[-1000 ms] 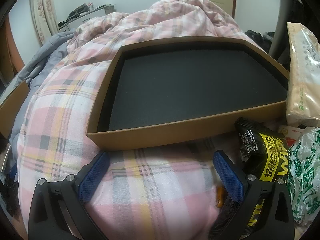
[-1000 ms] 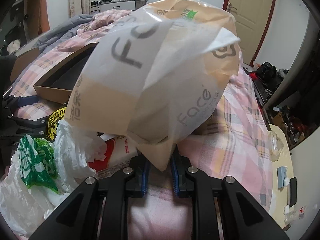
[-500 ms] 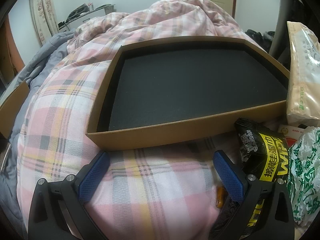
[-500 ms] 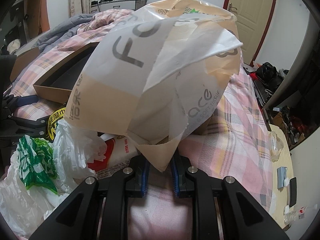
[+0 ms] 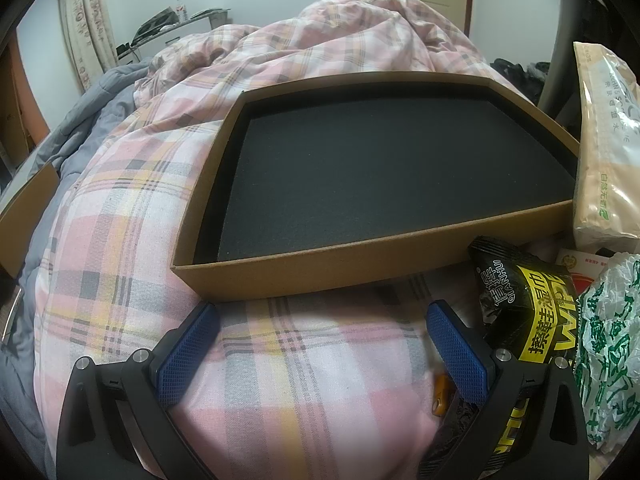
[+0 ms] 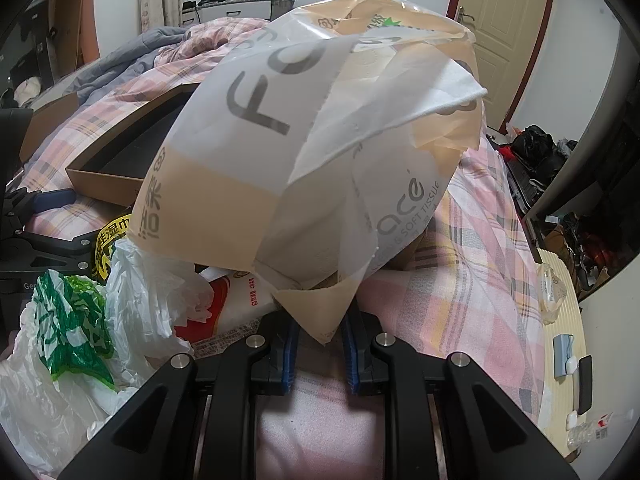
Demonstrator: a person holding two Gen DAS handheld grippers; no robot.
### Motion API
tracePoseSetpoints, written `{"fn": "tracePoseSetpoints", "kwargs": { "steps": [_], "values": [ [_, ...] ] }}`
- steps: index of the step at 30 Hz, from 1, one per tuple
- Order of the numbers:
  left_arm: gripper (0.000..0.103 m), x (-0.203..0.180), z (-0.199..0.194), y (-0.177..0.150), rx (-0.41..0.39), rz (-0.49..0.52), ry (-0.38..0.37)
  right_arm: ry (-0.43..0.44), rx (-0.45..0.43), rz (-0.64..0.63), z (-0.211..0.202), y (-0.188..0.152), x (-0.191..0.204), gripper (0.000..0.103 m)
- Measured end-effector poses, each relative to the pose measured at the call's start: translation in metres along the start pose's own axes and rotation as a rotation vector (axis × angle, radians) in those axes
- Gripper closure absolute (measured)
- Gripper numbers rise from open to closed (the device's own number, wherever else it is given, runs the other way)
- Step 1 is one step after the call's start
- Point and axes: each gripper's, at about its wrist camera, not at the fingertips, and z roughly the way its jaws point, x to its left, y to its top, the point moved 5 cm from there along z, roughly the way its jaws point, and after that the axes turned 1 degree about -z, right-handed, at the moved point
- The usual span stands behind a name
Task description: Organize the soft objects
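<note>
tissue pack point(image 6: 304, 152) | right gripper point(image 6: 318, 344) pinches its bottom flap, so it hangs up front | left gripper point(image 5: 320, 344) wide, holding nothing | box point(image 5: 320, 268) just ahead, likely its new home

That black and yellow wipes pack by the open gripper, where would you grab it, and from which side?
Take the wipes pack across its crinkled top end, nearest the box. Come from the left with the left gripper, which is open and beside it. That end looks thin and pinchable, while a green-printed bag crowds its other side. The right gripper is busy holding the tissue pack.
</note>
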Motion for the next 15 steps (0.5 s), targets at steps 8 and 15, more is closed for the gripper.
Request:
{"fn": "tracePoseSetpoints", "kwargs": {
  "steps": [8, 15],
  "values": [
    [0.0, -0.0002, 0.0, 0.0001, 0.0, 0.0, 0.001, 0.0, 0.001, 0.0, 0.0002, 0.0003, -0.0002, 0.087],
    [0.0, -0.001, -0.0001, 0.0003, 0.001, 0.0, 0.001, -0.001, 0.001, 0.0, 0.0002, -0.0003, 0.0006, 0.087]
  ]
}}
